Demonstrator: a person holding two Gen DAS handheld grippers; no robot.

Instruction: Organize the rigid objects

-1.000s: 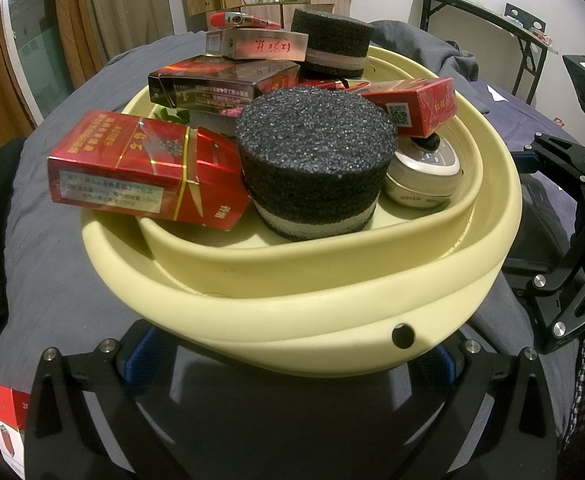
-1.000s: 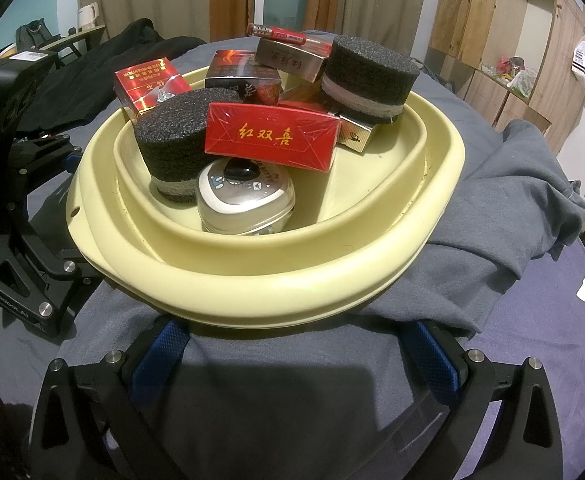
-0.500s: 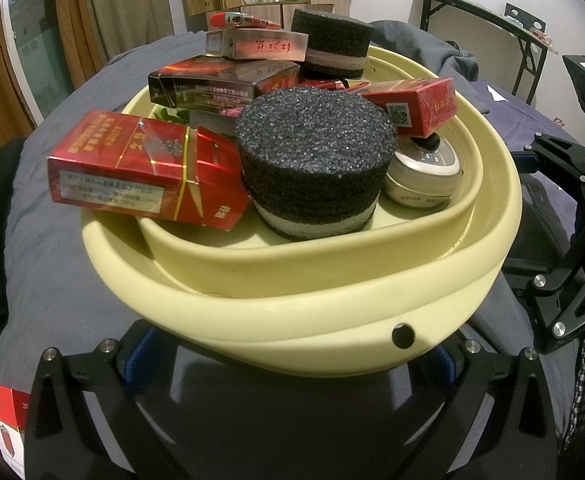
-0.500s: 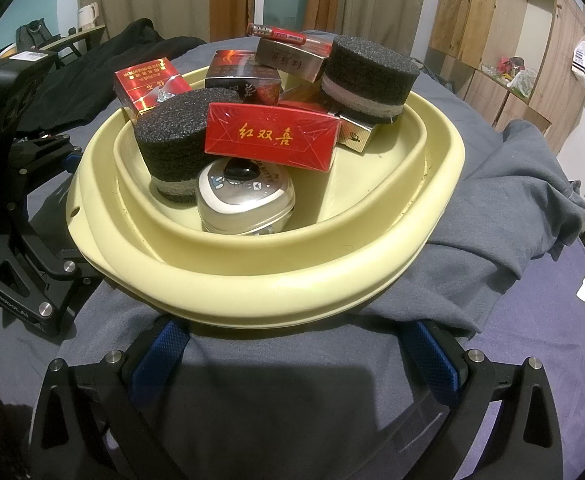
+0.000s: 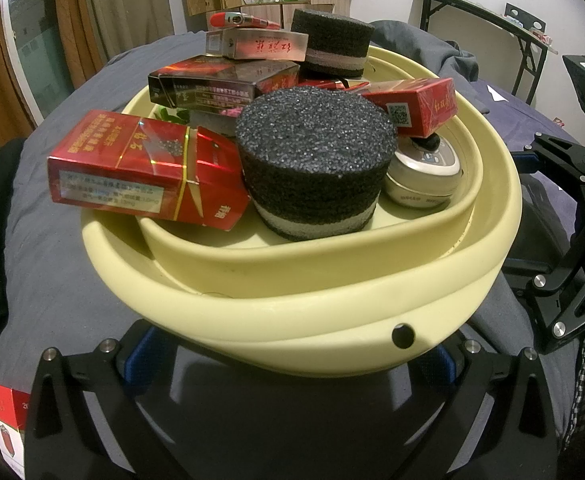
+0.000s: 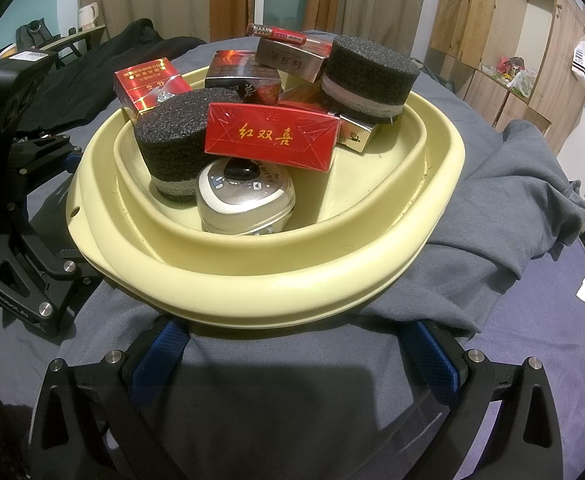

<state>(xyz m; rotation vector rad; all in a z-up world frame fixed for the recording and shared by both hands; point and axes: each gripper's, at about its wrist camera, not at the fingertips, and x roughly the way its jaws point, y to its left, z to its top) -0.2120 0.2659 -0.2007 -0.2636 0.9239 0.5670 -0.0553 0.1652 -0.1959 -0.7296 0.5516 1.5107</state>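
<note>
From the left wrist camera, a pale yellow, smooth plastic basin with a thick rolled rim [image 5: 372,292] fills the middle of the view, with a second, shallower basin of the same plastic [image 5: 292,246] nested inside it and the task's things piled within. Nearest sits a squat black foam cylinder with a coarse, glittering top and a grey band near its base [image 5: 316,164]; touching its left side, a glossy red cardboard cigarette pack [image 5: 144,166] overhangs the inner rim. Behind them lie a dark foil-printed pack [image 5: 220,84], a silvery-pink pack [image 5: 258,45] on top of it, and a slim red lighter [image 5: 240,20] on top of that, beside a second black foam cylinder [image 5: 332,46]. To the right, a red pack [image 5: 416,106] rests on a rounded silver-white device [image 5: 424,178]. The left gripper [image 5: 292,368] has its blue-padded fingers spread wide on either side of the outer basin's near wall, gripping nothing. From the right wrist camera, the same basins sit on a wrinkled grey cloth [image 6: 504,216] over a purple sheet [image 6: 552,344]. A red pack with gold characters [image 6: 270,136] lies across the silver-white device [image 6: 244,202], next to the nearer foam cylinder [image 6: 174,140]. The right gripper [image 6: 292,350] likewise stands open, its textured blue pads [image 6: 160,350] wide apart below the rim.
</note>
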